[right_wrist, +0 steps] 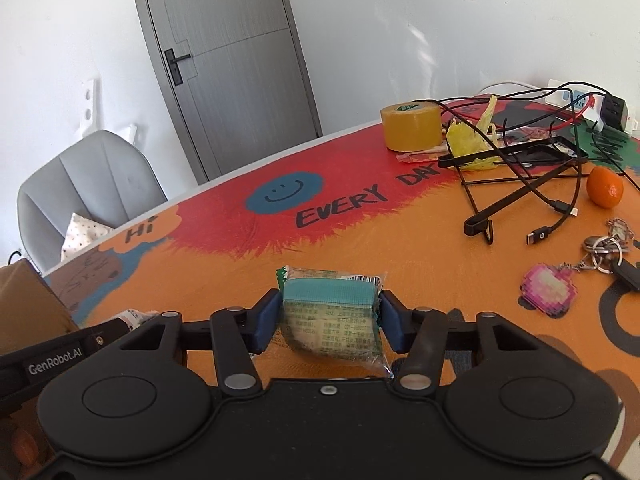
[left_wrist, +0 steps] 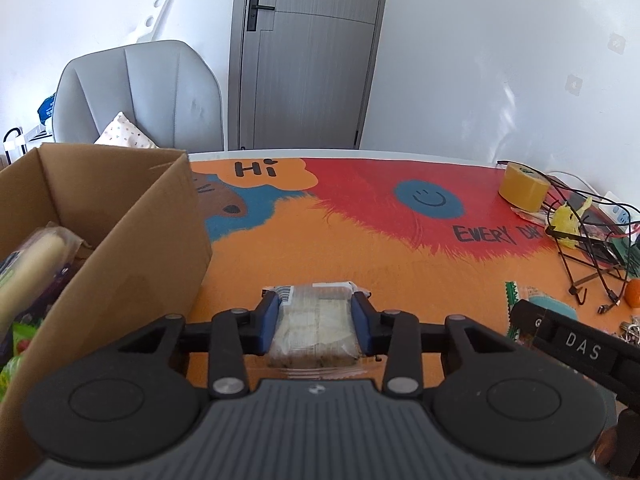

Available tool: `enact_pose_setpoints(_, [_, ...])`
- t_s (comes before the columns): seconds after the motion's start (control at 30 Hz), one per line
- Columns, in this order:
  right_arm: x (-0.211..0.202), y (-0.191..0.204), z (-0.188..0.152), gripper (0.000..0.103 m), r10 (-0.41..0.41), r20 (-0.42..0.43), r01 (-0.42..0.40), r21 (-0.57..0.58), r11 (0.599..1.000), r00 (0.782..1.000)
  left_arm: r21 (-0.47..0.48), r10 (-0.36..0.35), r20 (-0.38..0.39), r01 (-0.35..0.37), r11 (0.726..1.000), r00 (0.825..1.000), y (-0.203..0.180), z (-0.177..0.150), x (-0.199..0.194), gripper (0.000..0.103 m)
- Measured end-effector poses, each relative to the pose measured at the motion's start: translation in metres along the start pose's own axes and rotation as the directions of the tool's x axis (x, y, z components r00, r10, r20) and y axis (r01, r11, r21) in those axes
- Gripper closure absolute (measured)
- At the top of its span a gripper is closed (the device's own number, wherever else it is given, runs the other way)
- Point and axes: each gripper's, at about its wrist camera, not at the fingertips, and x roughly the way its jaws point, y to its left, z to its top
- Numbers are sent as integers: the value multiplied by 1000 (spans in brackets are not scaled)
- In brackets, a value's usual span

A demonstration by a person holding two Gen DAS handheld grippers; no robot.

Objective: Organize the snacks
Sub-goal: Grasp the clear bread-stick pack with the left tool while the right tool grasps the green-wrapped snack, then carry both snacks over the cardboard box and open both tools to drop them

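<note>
Both grippers are carrying snacks — the left gripper point(left_wrist: 314, 322) clamping a clear-wrapped cake point(left_wrist: 314, 326), the right gripper point(right_wrist: 330, 322) pinching a green packet point(right_wrist: 332, 320) — likely bound for the cardboard box point(left_wrist: 132, 240).

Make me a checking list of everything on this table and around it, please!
Surface: cartoon table mat, orange and red, smiley face.
Job's things: clear-wrapped snack; green-wrapped snack; cardboard box already holding snacks.
Clutter: yellow tape roll, orange fruit, keys with pink keychain, yellow wrapper, black wire stand.
Grippers: left tool shut on the clear-wrapped snack; right tool shut on the green-wrapped snack.
Cables: black cables tangled near a power strip.
Surroundings: grey chair, grey door.
</note>
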Motion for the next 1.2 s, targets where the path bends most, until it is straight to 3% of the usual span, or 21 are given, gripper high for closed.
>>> enact_pose_setpoints(0.47, [-25,2,-23,50,28,8,-28,12,1000,1000,13,-18,-20,18,1000,1000,7,-22,-23,67])
enact_pose_setpoints(0.7, [-20,-3,-25,50,17,-1,-17,23,1000,1000,38,7,-62,-5,999,998,3,-26,-9,57])
enact_pose_setpoints(0.87, [-14,-8,-31,50,13,-16,-12,37,999,1000,74,25,-52,-21,997,998,-1,-32,-4,57])
enact_pose_setpoints(1.2, [-24,-6,-29,50,38,9,-38,48,998,999,41,15,-19,-14,999,1000,4,-27,-17,59])
